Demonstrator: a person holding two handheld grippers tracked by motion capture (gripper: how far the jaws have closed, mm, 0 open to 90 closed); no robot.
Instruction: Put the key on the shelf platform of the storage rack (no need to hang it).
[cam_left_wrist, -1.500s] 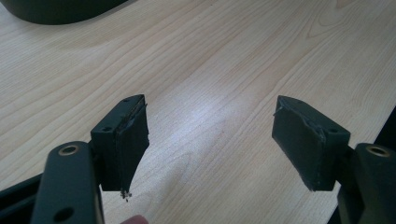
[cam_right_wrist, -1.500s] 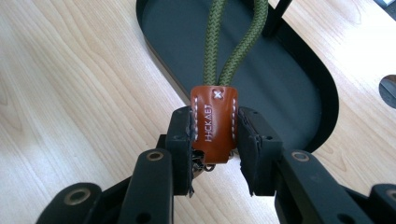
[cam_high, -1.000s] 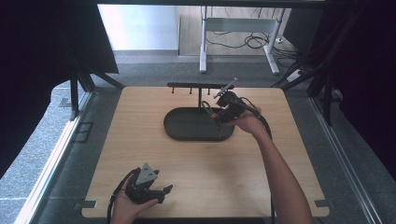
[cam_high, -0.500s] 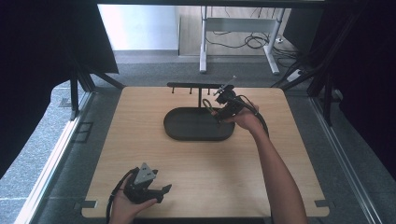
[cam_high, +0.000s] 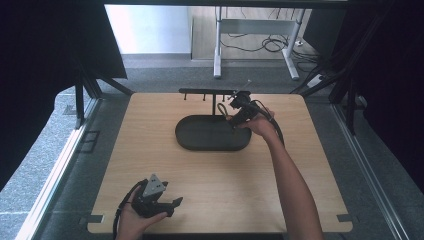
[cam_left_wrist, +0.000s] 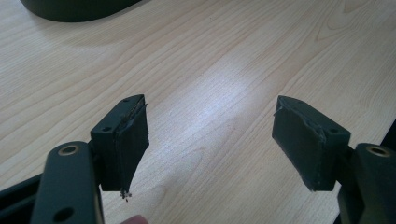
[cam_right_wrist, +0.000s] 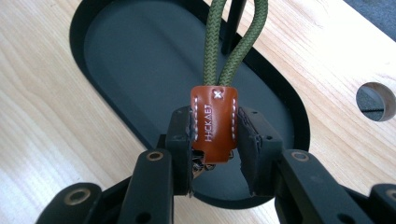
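Observation:
A brown leather key tab (cam_right_wrist: 212, 105) with a green braided cord loop (cam_right_wrist: 233, 42) is clamped between the jaws of my right gripper (cam_right_wrist: 215, 120). It hangs over the black oval tray (cam_right_wrist: 121, 60). In the high view my right gripper (cam_high: 236, 107) sits at the tray's far right end, beside the upright post of the black peg rack (cam_high: 207, 92). My left gripper (cam_high: 173, 204) rests near the table's front left edge. Its jaws (cam_left_wrist: 210, 126) stand wide open over bare wood with nothing between them.
The black tray (cam_high: 212, 134) lies at the middle back of the wooden table (cam_high: 150, 145). A round hole (cam_right_wrist: 376, 100) is cut in the tabletop beside the tray. A person's right forearm (cam_high: 295, 185) reaches in from the bottom right.
My right gripper has shifted slightly left and back toward the rack post with the tab in it. The left gripper has barely moved.

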